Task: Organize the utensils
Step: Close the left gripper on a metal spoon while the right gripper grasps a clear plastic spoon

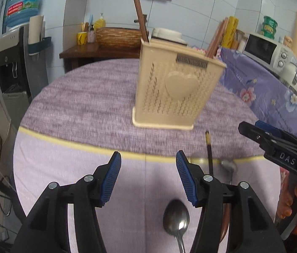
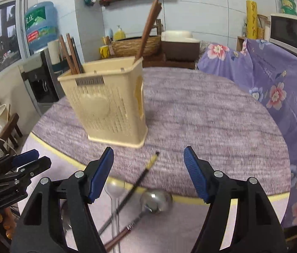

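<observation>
A beige perforated utensil holder (image 1: 175, 88) (image 2: 106, 105) stands upright on the round table, with brown chopsticks (image 1: 141, 19) (image 2: 148, 29) sticking out of it. My left gripper (image 1: 148, 156) is open, and a metal spoon (image 1: 176, 219) lies on the cloth below its fingers, untouched. My right gripper (image 2: 148, 151) is open too and hovers over a black chopstick with a yellow tip (image 2: 140, 179) (image 1: 209, 149), a metal ladle (image 2: 155, 200) and a second spoon (image 2: 114, 186). Each gripper shows at the edge of the other's view: right gripper (image 1: 249, 125), left gripper (image 2: 43, 157).
A purple tablecloth with a yellow stripe (image 1: 74, 143) covers the table. A brown-handled utensil (image 2: 118, 237) lies near the front edge. A floral-covered counter with a microwave (image 1: 264, 48) is at right, a water dispenser (image 1: 11, 63) at left, and a wooden side table (image 1: 97, 50) is behind.
</observation>
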Tool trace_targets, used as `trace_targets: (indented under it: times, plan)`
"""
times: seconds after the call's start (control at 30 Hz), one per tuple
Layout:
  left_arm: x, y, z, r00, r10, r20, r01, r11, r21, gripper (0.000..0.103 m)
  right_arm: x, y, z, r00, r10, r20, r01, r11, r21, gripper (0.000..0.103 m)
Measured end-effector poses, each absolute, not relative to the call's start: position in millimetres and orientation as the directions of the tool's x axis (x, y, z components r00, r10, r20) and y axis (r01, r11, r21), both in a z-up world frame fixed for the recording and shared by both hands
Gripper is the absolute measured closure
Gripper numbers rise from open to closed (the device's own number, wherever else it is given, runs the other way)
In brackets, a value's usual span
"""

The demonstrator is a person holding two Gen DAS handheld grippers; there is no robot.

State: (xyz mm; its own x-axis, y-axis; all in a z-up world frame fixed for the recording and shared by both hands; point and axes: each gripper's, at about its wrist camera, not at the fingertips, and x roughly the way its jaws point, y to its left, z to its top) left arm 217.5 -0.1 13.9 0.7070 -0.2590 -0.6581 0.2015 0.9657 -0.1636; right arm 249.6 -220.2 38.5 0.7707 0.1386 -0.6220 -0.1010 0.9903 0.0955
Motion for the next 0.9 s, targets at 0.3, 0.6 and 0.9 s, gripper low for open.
trace_targets:
  times: [0.3, 0.6, 0.9]
  plan:
    - [186.9, -23.2, -14.9, 0.640, -0.258, -0.724, 0.228, 0.963, -0.141, 0.049, 225.9, -226.7, 7.7, 0.747, 0.115, -0.655, -0.081, 0.993, 0.082, 0.034]
    - [179.2, -46.4, -32.4, 0.613, -0.199, -0.765, 0.234, 0.970, -0.065, 0.049, 219.6, -226.4, 9.9, 0.756, 0.119, -0.643, -0.089, 0.993, 0.079, 0.034]
    - [183.4, -55.1, -33.6, 0.630, -0.147, -0.762, 0.206, 0.978, -0.018, 0.065, 219.5, -220.9, 9.4, 0.750, 0.130, -0.648, -0.108, 0.991, 0.074, 0.034]
